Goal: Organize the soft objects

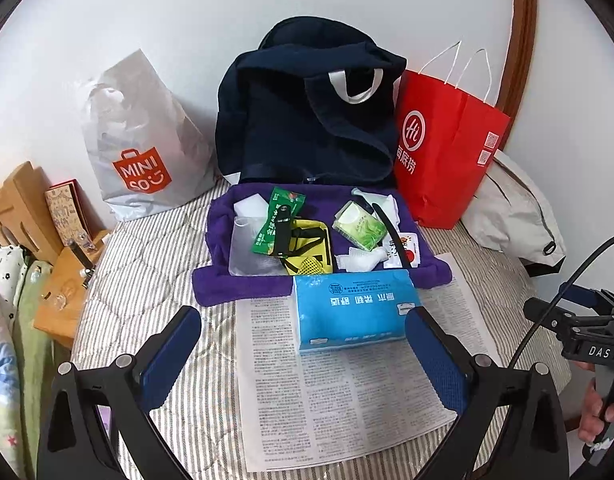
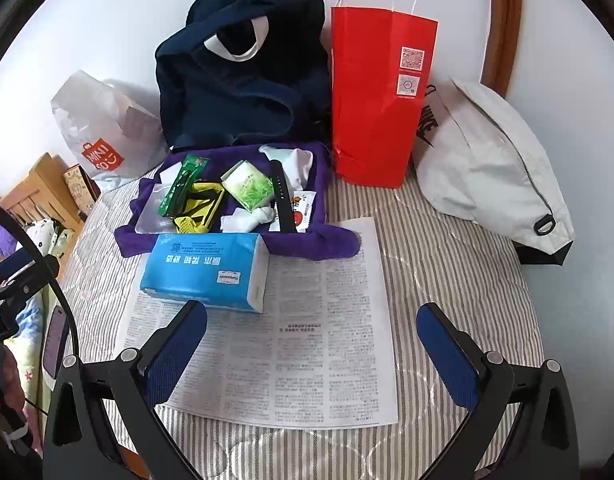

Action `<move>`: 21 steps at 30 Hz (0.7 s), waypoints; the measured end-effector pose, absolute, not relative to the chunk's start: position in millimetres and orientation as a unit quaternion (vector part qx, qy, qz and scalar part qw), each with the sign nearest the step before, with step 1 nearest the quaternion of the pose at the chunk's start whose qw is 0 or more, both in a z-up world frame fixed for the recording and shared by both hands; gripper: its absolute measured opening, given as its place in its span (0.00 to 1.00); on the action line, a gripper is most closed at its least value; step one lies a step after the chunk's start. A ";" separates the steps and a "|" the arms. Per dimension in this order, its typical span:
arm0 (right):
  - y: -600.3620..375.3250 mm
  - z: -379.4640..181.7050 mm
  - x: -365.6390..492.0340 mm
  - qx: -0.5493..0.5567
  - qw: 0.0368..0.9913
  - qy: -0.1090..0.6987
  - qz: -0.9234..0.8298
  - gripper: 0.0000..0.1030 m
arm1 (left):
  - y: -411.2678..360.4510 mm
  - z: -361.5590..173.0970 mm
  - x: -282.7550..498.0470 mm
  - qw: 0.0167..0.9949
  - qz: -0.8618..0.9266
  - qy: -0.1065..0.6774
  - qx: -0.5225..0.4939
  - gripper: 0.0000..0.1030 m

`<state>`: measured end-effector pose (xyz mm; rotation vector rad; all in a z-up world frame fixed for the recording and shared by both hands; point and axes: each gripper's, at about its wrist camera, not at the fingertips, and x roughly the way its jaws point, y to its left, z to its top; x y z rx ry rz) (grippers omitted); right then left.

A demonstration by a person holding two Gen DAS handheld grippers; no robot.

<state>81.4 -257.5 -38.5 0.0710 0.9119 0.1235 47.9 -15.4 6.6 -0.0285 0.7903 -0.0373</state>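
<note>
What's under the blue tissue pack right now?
The blue tissue pack lies mostly on the printed sheet, its far edge overlapping the purple towel. Whatever lies directly beneath it is covered. Both grippers hover open, clear of it.

Bed [image 2: 447,280]: paper sheet [image 2: 307,352] lying flat at front centre. Tissue pack [image 2: 205,270] on the sheet's far left corner, touching the towel [image 2: 319,240] behind it. On the towel, left to right: sachet [image 2: 183,184], mesh pouch [image 2: 199,208], tea box [image 2: 249,190], sock [image 2: 247,218], strap [image 2: 283,200]. Backpack [image 2: 235,80] behind the towel, against the wall. Plastic bag [image 2: 103,132] left of the backpack; paper bag [image 2: 379,96] right of it. Cloth bag [image 2: 487,168] right of the paper bag.
</note>
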 end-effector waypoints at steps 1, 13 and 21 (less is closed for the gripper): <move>-257.2 -37.2 79.9 0.035 0.896 0.439 0.058 1.00 | -15.8 7.9 46.9 0.923 -0.016 0.384 -0.011 1.00; -253.0 -30.4 68.3 0.027 0.898 0.436 0.060 1.00 | -18.5 13.2 33.7 0.926 -0.002 0.377 -0.007 1.00; -258.2 -27.5 65.1 0.032 0.900 0.432 0.053 1.00 | -22.4 15.0 31.6 0.926 -0.008 0.377 -0.006 1.00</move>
